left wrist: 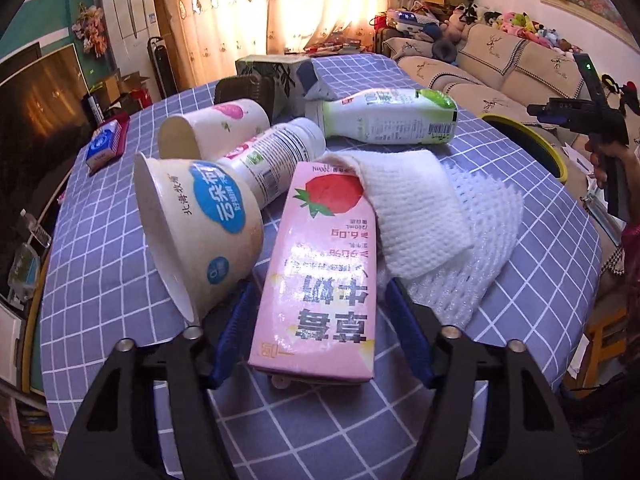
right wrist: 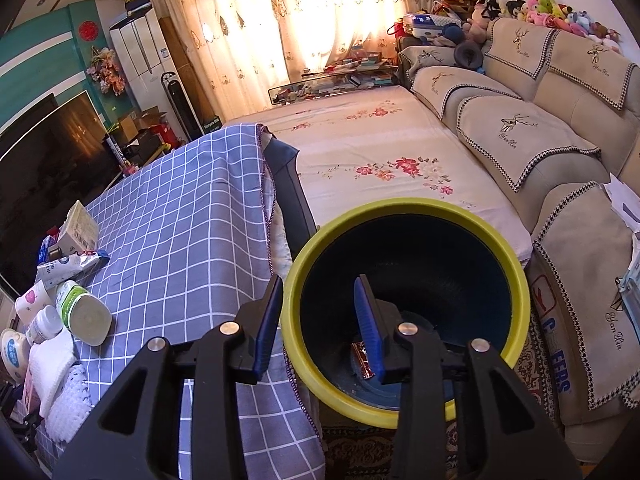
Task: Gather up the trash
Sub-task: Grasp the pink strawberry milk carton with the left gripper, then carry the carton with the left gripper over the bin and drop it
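i see warm daylight glowing through the curtains (left wrist: 256, 4), blown out in both views; glare washes the pink carton (left wrist: 320, 276); fisheye edges bend and darken.

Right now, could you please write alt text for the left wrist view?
A pink strawberry milk carton lies on a blue checked tablecloth between the left gripper's open blue fingers. Behind it lie a yogurt tub, bottles and white foam netting.

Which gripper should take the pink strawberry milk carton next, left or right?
Left. The left gripper already straddles the pink milk carton, its jaws open on either side. The right gripper hangs empty over the yellow-rimmed bin, away from the pile.
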The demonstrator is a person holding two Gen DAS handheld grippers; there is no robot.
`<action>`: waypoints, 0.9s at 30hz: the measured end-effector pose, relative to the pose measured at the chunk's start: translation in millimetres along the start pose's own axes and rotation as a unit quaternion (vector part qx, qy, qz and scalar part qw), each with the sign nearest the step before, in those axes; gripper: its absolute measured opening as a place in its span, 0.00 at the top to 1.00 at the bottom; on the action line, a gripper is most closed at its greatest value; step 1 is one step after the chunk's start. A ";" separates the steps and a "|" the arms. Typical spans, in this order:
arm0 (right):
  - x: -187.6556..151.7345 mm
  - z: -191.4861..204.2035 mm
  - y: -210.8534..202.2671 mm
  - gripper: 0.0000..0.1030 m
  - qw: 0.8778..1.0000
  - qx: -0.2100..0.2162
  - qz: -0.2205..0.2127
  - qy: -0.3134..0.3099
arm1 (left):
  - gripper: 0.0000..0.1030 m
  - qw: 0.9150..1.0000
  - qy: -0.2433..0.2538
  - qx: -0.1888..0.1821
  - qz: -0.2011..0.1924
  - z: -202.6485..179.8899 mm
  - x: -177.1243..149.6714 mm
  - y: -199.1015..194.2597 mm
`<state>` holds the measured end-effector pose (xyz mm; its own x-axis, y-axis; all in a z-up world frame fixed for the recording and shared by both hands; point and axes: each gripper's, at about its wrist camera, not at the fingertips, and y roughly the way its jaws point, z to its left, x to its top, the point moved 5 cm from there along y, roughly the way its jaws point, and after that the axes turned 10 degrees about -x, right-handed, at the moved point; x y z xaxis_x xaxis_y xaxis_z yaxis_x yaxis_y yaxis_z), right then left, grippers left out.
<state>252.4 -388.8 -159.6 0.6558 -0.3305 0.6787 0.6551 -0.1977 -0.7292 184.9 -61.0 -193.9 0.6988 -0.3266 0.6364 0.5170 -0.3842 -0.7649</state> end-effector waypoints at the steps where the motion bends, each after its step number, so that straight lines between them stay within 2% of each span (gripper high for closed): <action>1: -0.3 0.7 0.4 0.65 1.000 0.002 0.001 0.000 | 0.46 1.000 -0.001 -0.002 0.002 0.2 -0.8 1.2; 3: -1.1 1.1 0.4 0.65 1.000 0.005 0.002 0.000 | 0.52 1.000 -0.002 -0.001 0.005 0.0 -3.0 1.2; 9: -4.2 4.1 -0.5 0.65 1.000 0.017 0.004 -0.002 | 0.52 1.000 -0.017 -0.014 -0.013 -5.3 -7.6 -21.0; 18: -6.2 15.1 -11.8 0.65 0.999 0.037 -0.004 -0.010 | 0.52 0.998 -0.001 0.026 -0.057 -20.1 -2.4 -74.2; 23: -6.5 10.8 -23.7 0.65 0.999 0.039 -0.014 -0.008 | 0.52 0.995 0.015 0.036 -0.091 -35.4 16.7 -98.2; 27: -8.1 -3.0 -35.7 0.65 0.999 0.026 -0.027 -0.002 | 0.52 0.994 0.030 0.005 -0.104 -58.7 45.6 -94.5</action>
<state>222.6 -381.8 -139.4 0.6194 -0.3176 0.7180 0.7086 -0.1674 -0.6854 138.9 -90.3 -86.7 0.5457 -0.2925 0.7853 0.6525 -0.4397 -0.6172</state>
